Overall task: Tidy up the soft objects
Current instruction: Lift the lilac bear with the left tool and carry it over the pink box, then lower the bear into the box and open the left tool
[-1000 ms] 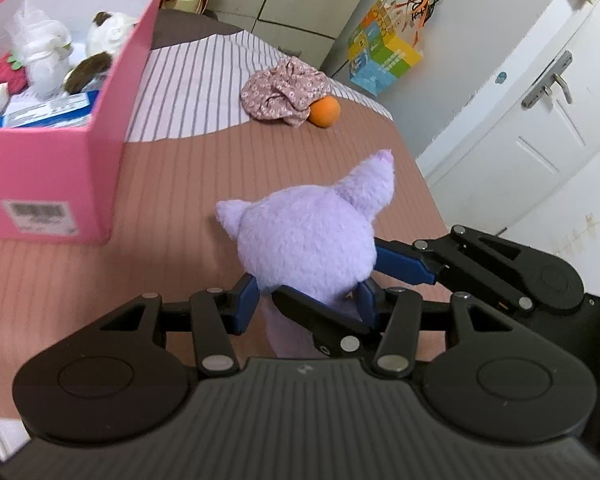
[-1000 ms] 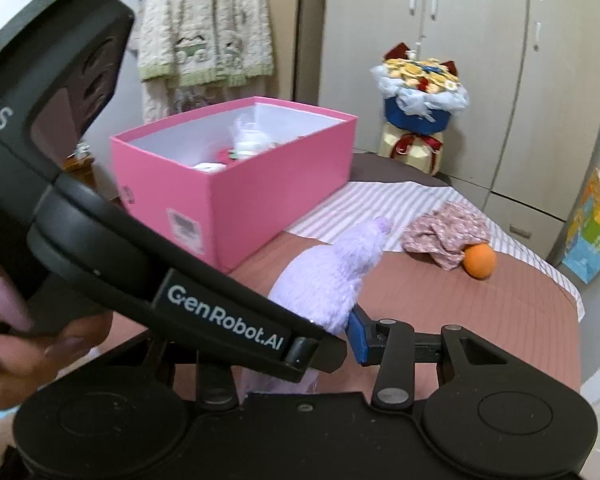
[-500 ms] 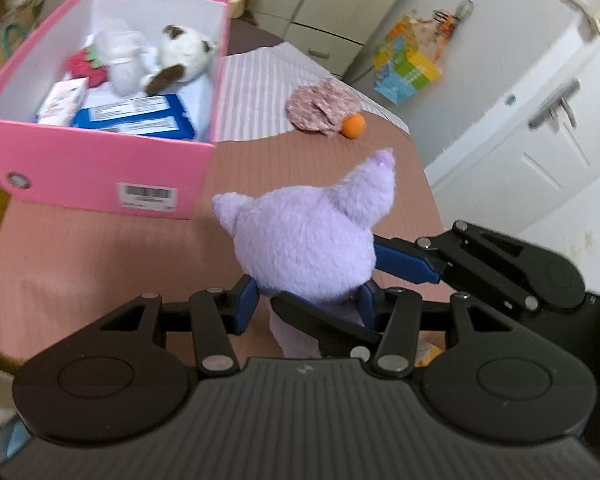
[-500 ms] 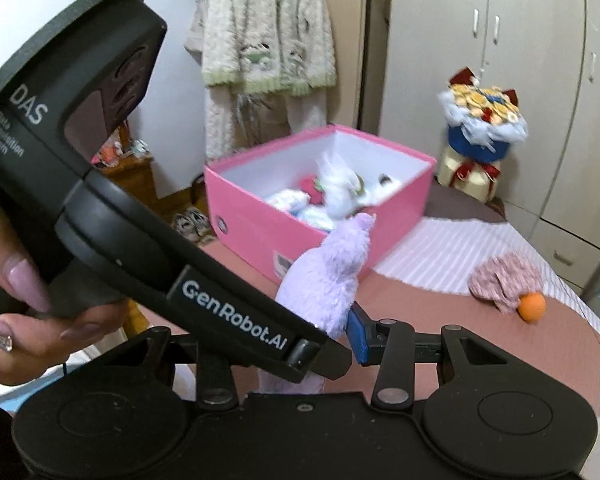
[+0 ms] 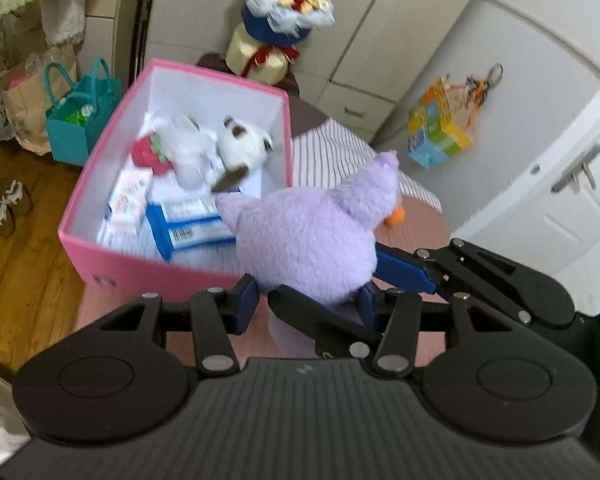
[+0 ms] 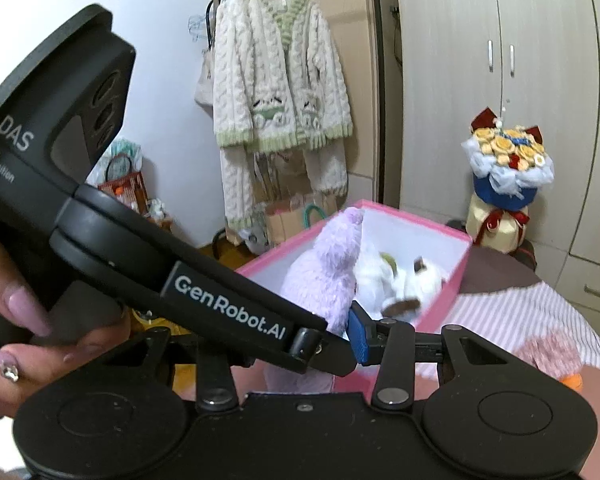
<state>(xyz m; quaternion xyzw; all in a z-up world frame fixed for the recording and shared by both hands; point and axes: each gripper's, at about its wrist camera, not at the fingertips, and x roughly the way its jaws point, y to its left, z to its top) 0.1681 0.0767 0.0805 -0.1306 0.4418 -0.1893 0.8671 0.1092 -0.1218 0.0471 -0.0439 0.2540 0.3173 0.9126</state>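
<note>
Several soft things — a white-and-brown plush toy [image 5: 242, 148] and a red strawberry-shaped cushion [image 5: 148, 156] — are already lying in the open pink cardboard box [image 5: 172, 276] at the bed's near-left corner. A crumpled pink floral cloth [image 6: 550, 354] is waiting on the striped bedspread [image 6: 512, 312], so work is left. Both tools are pinching the fluffy lilac plush toy [image 5: 312, 240] above the box's near rim: the left gripper [image 5: 306, 304] is partly spread around its base, and the right gripper [image 6: 342, 330] is squeezing narrower.

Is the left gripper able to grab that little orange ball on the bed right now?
Probably not: the left gripper is shut on the purple plush, which fills its jaws and nearly hides the orange ball beyond. It would need to drop the plush first.
</note>
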